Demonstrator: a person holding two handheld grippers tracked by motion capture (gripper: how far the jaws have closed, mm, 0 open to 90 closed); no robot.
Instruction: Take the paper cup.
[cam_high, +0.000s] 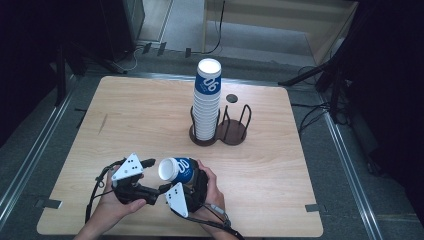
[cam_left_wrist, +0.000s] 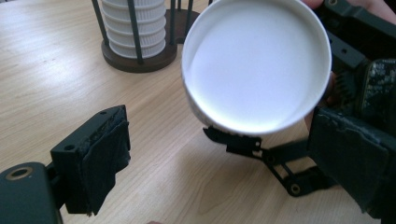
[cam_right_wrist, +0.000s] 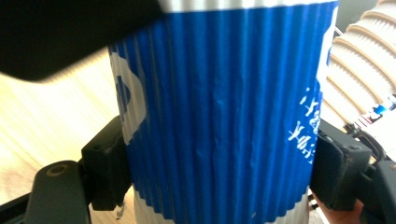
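A blue ribbed paper cup (cam_high: 181, 170) with white print lies on its side above the table, and my right gripper (cam_high: 194, 176) is shut on its wall. In the right gripper view both pads press the cup (cam_right_wrist: 219, 116) from either side. The cup's white open mouth (cam_left_wrist: 256, 63) faces my left gripper (cam_high: 151, 178), which sits just to its left. The left gripper's padded fingers (cam_left_wrist: 100, 161) stand apart below and on either side of the rim without touching it. Both grippers are near the table's front edge, each in a person's hand.
A tall stack of white ribbed cups (cam_high: 207, 102), topped by a blue one, stands in a dark two-ring wire holder (cam_high: 233, 131) at the table's middle back; its right ring holds nothing. The wooden table (cam_high: 125, 115) is bare to the left and right.
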